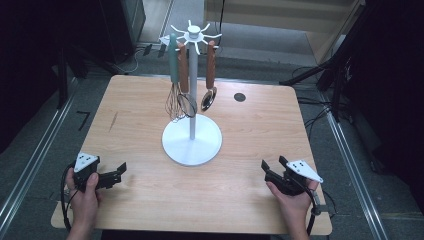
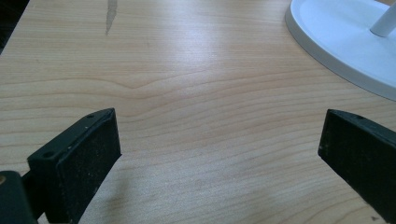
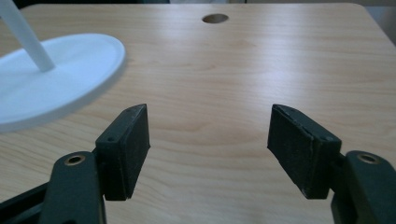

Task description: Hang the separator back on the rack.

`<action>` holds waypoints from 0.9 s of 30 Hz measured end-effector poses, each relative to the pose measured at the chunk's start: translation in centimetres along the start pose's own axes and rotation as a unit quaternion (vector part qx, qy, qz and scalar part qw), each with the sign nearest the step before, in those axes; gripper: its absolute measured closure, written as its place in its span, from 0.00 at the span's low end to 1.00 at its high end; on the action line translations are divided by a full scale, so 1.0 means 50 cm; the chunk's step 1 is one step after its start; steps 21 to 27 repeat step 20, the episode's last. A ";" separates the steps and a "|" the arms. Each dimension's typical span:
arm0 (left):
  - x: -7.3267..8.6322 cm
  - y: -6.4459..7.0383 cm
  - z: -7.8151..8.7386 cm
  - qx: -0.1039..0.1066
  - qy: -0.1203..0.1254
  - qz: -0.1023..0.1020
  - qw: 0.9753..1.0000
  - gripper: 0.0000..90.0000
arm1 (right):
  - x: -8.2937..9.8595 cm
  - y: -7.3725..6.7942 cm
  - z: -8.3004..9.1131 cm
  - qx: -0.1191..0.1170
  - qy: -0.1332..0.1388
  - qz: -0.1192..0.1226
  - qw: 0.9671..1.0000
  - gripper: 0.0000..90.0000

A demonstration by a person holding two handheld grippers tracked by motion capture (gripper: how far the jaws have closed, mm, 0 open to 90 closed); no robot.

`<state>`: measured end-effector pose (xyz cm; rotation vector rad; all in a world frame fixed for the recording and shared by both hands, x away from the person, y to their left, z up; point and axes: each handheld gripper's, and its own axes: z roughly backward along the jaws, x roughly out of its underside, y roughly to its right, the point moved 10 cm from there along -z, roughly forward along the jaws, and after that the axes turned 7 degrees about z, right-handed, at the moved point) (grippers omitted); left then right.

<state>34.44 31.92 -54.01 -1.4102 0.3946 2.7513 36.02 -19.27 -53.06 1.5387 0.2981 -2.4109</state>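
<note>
With both jaws apart, the left gripper (image 1: 119,171) and right gripper (image 1: 266,168) rest on the desk (image 1: 250,135); careless reaching could topple the utensil stand (image 1: 192,137) at centre

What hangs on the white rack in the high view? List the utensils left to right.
Whisk with a green handle → utensil with a brown handle and round wire head → spoon with a brown handle.

Stand base (image 2: 345,42) cut by frame edge
</note>
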 end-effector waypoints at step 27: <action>0.007 -0.007 -0.006 -0.010 -0.022 0.016 1.000 0.00 | 0.080 0.073 0.025 0.043 -0.071 -0.030 0.996 0.29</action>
